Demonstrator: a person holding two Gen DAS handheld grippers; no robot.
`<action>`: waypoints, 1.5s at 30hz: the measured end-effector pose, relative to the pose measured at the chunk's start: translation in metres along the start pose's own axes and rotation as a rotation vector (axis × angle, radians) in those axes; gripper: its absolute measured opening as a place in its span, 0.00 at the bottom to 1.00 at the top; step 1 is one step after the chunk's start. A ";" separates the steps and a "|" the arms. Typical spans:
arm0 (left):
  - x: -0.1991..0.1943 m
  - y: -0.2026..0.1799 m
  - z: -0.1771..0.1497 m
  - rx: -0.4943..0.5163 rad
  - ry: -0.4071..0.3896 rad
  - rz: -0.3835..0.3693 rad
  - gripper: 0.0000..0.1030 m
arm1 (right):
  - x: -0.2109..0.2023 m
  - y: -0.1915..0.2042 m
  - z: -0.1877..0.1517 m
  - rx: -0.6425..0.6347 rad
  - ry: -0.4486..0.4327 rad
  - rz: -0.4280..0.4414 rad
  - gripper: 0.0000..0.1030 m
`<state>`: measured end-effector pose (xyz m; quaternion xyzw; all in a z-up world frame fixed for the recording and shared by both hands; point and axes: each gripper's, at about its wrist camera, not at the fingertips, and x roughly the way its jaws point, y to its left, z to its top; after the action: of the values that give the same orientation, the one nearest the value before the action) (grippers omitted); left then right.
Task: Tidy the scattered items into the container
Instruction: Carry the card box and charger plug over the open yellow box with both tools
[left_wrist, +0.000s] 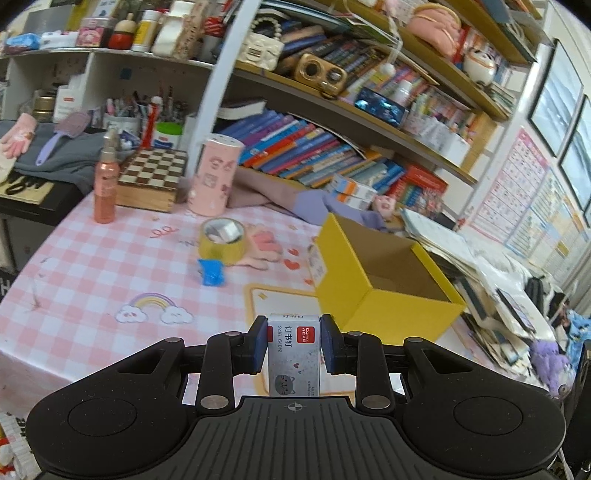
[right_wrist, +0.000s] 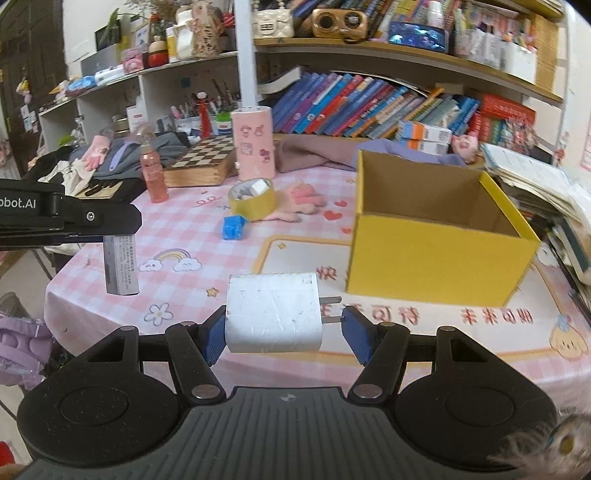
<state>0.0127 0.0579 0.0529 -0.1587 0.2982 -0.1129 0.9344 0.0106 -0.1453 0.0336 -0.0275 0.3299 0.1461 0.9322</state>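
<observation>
We see both views evenly and fairly brightly lit by soft indoor light, with only faint shadows on the tabletop (right_wrist: 192, 236). The fisheye lens bows the shelves (left_wrist: 369, 110) and darkens the frame corners. The near box (right_wrist: 436, 243) edges and far clutter look slightly smeared, and a furry blur fills the right view's lower right corner.
</observation>
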 end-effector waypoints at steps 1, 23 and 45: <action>0.001 -0.003 -0.001 0.006 0.004 -0.008 0.27 | -0.002 -0.001 -0.002 0.007 0.000 -0.007 0.60; 0.040 -0.065 -0.013 0.095 0.108 -0.198 0.27 | -0.039 -0.061 -0.029 0.133 0.029 -0.182 0.60; 0.097 -0.133 -0.008 0.165 0.180 -0.267 0.27 | -0.033 -0.135 -0.025 0.210 0.041 -0.245 0.60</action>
<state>0.0698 -0.0964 0.0440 -0.1087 0.3465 -0.2738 0.8906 0.0099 -0.2870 0.0286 0.0270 0.3566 -0.0044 0.9339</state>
